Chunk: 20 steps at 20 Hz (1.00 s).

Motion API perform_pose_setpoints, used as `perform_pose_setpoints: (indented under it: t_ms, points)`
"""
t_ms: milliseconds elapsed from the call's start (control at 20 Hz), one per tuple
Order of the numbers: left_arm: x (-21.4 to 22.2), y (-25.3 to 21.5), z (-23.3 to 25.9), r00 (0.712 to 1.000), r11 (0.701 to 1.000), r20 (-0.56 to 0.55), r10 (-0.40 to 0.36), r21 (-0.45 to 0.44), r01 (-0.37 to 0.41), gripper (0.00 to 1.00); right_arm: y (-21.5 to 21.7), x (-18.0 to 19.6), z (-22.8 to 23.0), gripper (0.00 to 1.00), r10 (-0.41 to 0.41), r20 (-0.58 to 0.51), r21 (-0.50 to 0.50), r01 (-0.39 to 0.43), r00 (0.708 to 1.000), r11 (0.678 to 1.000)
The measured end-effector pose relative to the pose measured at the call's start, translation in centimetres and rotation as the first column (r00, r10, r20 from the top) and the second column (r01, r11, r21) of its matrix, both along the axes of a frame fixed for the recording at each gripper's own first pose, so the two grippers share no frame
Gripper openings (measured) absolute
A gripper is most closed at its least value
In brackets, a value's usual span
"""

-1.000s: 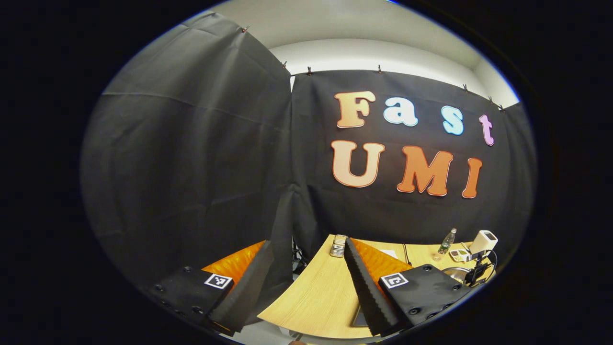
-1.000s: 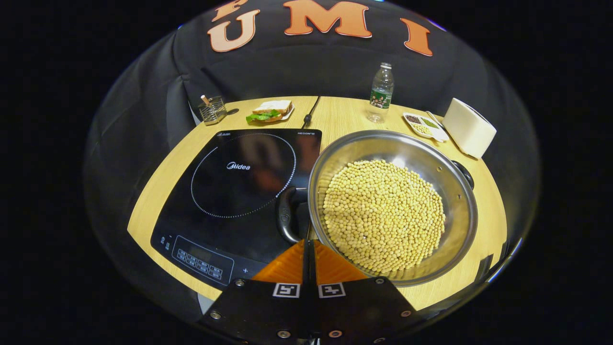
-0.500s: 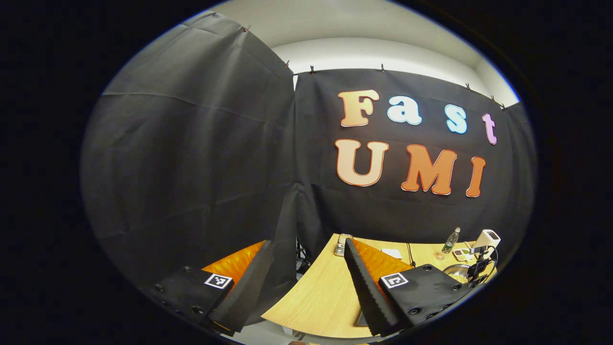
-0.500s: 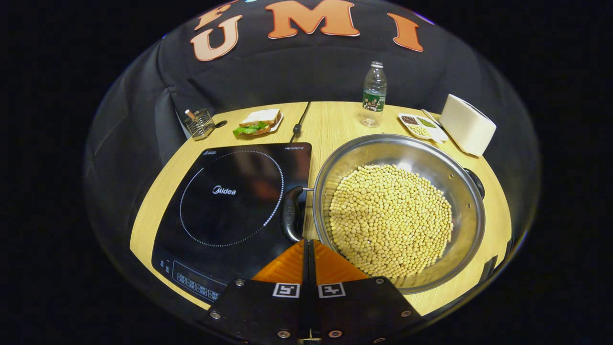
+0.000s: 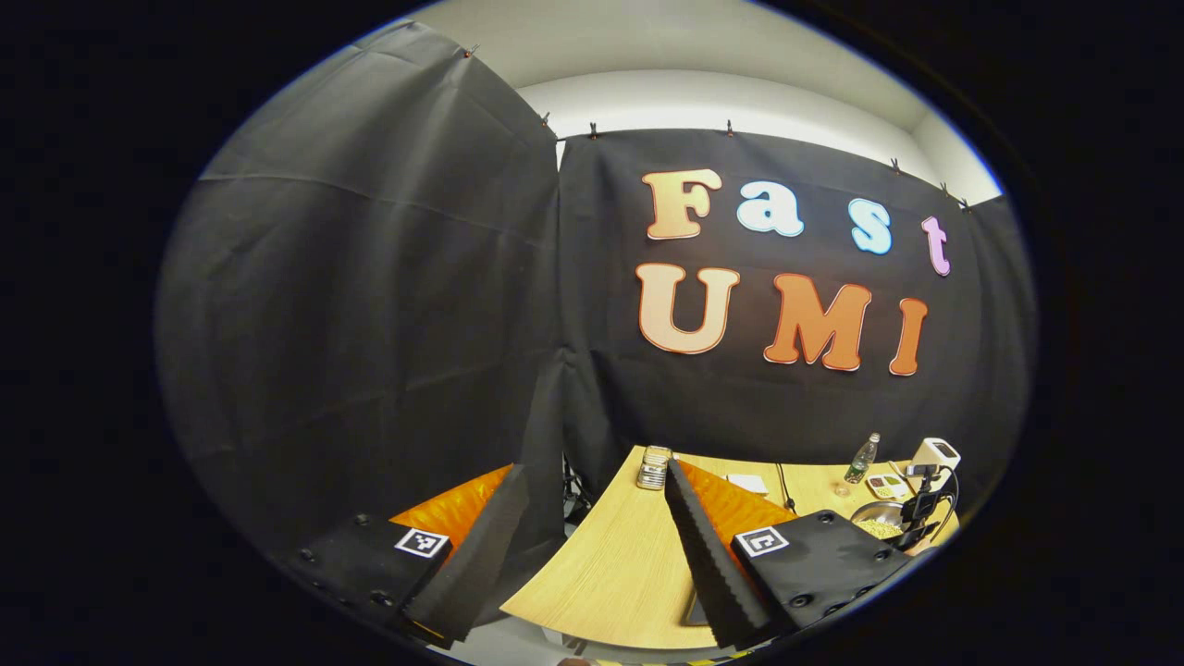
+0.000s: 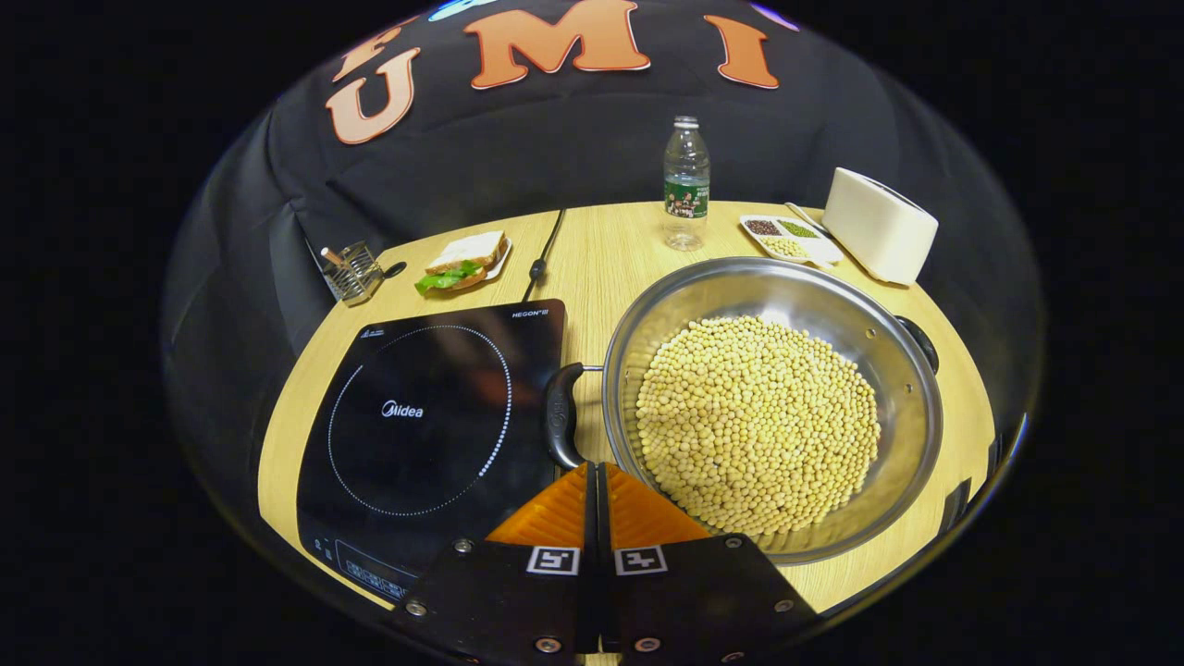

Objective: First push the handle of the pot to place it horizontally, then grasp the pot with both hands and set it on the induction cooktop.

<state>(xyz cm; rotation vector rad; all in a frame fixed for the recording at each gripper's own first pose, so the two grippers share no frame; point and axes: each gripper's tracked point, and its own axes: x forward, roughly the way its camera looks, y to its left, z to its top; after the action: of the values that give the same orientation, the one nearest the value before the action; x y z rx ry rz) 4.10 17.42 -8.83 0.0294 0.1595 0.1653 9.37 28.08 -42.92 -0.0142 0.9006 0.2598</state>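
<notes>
Right gripper (image 6: 597,476) closed and empty, its tips just short of the pot's near handle (image 6: 558,427).

Its fingers meet with nothing between them; the handle's curve lies just ahead, and the pot (image 6: 772,407), full of beans (image 6: 757,424), sits on the table (image 6: 610,250) ahead and to the right, beside the cooktop (image 6: 421,425). The left gripper (image 5: 592,518) is held wide open and empty, off the table's left end, well away from the pot (image 5: 879,523).
</notes>
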Motion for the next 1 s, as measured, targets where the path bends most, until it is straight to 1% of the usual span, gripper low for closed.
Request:
perform_pose_setpoints:
  t_ms: [100,200,300,400,450,550,700,850,1000]
  points:
    - [0.1,-0.7,-0.5,1.0,1.0,-0.013,-0.022,-0.016,0.022,0.97,-0.1,0.3,0.0,0.0,-0.013,0.009,-0.005,0.013,1.0,1.0]
    - [1.2,-2.4,-1.1,0.997,0.997,-0.025,-0.068,-0.047,0.066,0.97,-0.4,0.0,0.4,0.0,-0.046,-0.001,0.004,0.046,0.999,0.999]
    - [2.8,-4.8,-2.3,0.989,0.987,-0.042,-0.139,-0.085,0.135,0.97,-0.7,-0.5,1.7,0.0,-0.075,0.016,0.04,0.075,0.997,0.996]
    - [4.4,-8.0,-4.0,0.971,0.968,-0.065,-0.229,-0.12,0.221,0.97,-1.7,-1.2,2.9,0.0,-0.106,0.034,0.058,0.104,0.994,0.993]
    - [5.4,-9.7,-4.9,0.957,0.954,-0.078,-0.279,-0.141,0.266,0.97,-2.5,-1.5,3.4,0.0,-0.125,0.046,0.059,0.122,0.991,0.991]
    - [6.3,-13.4,-7.4,0.916,0.913,-0.118,-0.384,-0.197,0.357,0.98,-4.3,-1.9,4.4,0.0,-0.168,0.074,0.056,0.164,0.983,0.985]
    - [7.2,-18.0,-11.2,0.85,0.86,-0.179,-0.495,-0.241,0.45,0.97,-8.1,-2.0,5.7,0.0,-0.231,0.119,0.035,0.228,0.966,0.973]
    - [8.6,-23.8,-15.2,0.806,0.835,-0.24,-0.541,-0.263,0.483,0.98,-11.8,-0.9,6.1,0.01,-0.271,0.125,0.027,0.27,0.955,0.963]
    - [10.2,-30.3,-19.2,0.776,0.823,-0.281,-0.565,-0.259,0.506,0.99,-15.6,2.4,6.2,0.01,-0.289,0.129,0.039,0.286,0.949,0.957]
